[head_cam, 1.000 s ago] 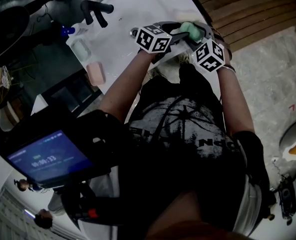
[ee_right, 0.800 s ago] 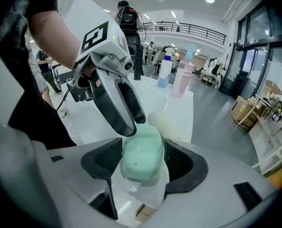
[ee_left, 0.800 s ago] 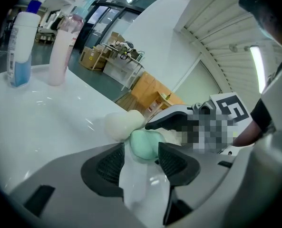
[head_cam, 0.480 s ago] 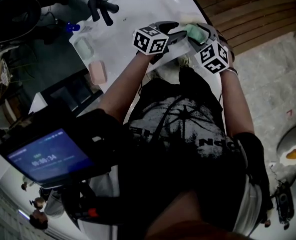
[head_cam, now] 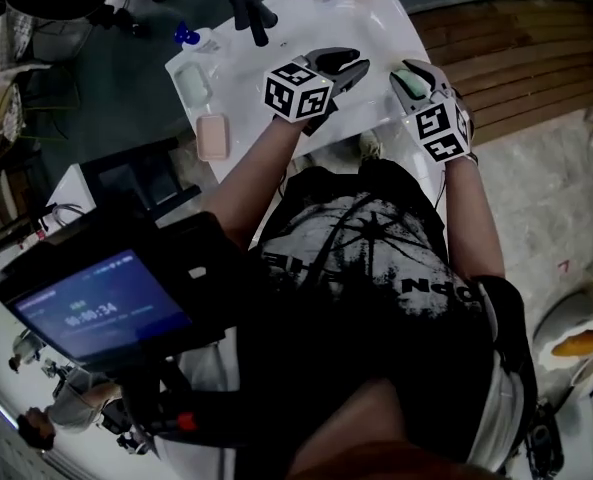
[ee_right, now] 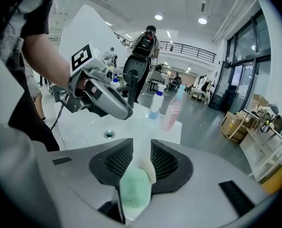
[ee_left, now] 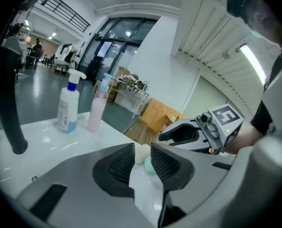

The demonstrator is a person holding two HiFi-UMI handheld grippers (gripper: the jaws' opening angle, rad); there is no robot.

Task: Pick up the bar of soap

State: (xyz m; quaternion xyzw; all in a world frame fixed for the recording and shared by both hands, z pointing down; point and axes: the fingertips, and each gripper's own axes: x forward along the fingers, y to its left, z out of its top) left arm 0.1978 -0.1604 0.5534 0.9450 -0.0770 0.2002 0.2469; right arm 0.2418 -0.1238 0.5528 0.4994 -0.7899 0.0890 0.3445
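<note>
The green bar of soap point(ee_right: 133, 189) sits low between the pads of my right gripper point(ee_right: 141, 158), a cream piece stuck to its side. Those jaws have just been closing and now grip it. In the head view the soap point(head_cam: 407, 81) shows inside the right gripper point(head_cam: 408, 76), lifted over the white sink top point(head_cam: 276, 38). My left gripper point(head_cam: 348, 68) hangs a hand's width to its left. Its jaws have also just been closing, and the pads point(ee_left: 124, 163) stay apart with nothing pressed between them. A small cream and green lump point(ee_left: 145, 158) shows through the left gripper's point(ee_left: 143, 158) gap, beyond the pads.
A black faucet point(head_cam: 251, 13) stands at the back of the sink top. A green soap dish point(head_cam: 191, 86) and a pink one point(head_cam: 213, 136) lie at its left edge. A blue spray bottle point(ee_left: 68, 106) and a pink bottle point(ee_left: 97, 108) stand behind. Wooden floor lies to the right.
Both grippers have lifted and drawn apart. The green soap that lay between them has gone with the right gripper, whose jaws are now narrower. The left jaws have narrowed too.
</note>
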